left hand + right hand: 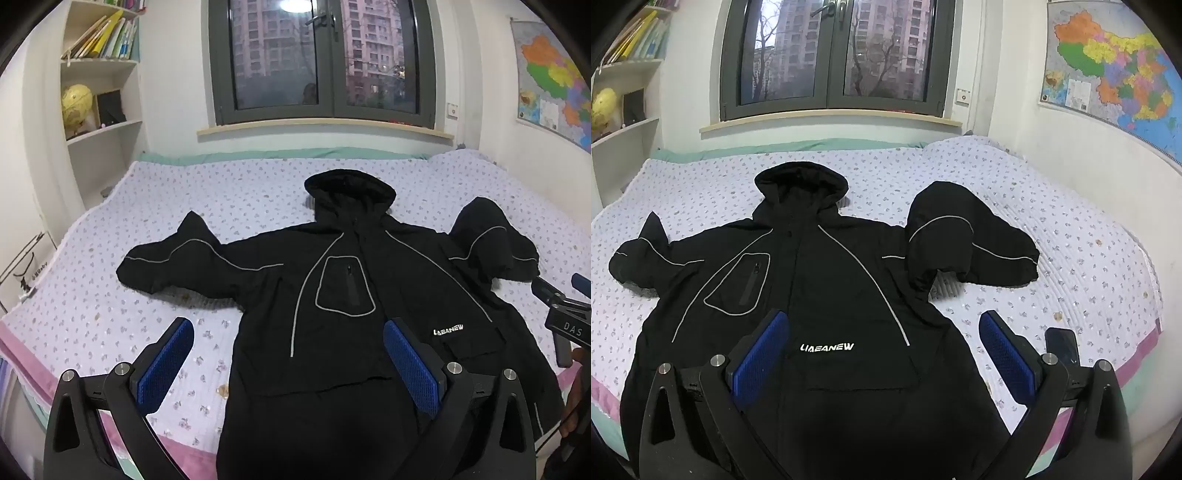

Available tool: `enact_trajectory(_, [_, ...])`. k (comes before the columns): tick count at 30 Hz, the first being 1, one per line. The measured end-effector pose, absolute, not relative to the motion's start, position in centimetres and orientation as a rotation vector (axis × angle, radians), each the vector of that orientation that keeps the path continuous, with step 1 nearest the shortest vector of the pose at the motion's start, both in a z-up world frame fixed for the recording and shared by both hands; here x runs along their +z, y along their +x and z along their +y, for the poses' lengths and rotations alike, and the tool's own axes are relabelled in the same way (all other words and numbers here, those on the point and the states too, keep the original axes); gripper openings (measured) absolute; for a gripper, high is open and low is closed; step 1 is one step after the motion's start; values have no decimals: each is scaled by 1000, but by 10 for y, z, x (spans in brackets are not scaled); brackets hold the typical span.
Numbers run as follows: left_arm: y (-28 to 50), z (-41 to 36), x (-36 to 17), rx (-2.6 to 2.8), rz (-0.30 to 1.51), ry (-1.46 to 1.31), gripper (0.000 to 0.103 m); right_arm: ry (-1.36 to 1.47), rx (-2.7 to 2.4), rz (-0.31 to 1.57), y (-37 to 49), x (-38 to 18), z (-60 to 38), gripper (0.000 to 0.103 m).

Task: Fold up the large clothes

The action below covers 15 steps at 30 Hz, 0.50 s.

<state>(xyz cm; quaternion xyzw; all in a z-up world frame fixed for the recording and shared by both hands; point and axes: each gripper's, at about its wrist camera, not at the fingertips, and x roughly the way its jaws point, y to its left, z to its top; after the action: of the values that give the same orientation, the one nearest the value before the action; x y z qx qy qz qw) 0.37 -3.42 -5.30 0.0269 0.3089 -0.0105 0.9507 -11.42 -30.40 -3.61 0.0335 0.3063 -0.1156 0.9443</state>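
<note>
Nearest the lens: left gripper (pixel 288 360), blue pads spread wide, nothing btwn them, hovering above the hem of the black jacket (pixel 332 332). Right gripper (pixel 884 354) same: jaws wide apart, empty, above the lower front. Jacket lies face up on the bed (pixel 110 332), hood toward the window (pixel 321 62), both sleeves out to the sides but crumpled. No fold made yet, I'd judge. To do it well: prob. straighten each sleeve first, pinch at cuff w/ one gripper, fold across the chest, keep hem flat. Count: 1 jacket, 2 sleeves, 1 hood, 2 grippers, 1 wall map (pixel 1115 70), 1 globe (pixel 75 105).
</note>
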Motion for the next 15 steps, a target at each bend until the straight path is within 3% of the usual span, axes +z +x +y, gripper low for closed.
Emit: enact_trajectory(15, [9,-35,-60,-25,655,61,102,60,-232,631,-116,-37,-302,103])
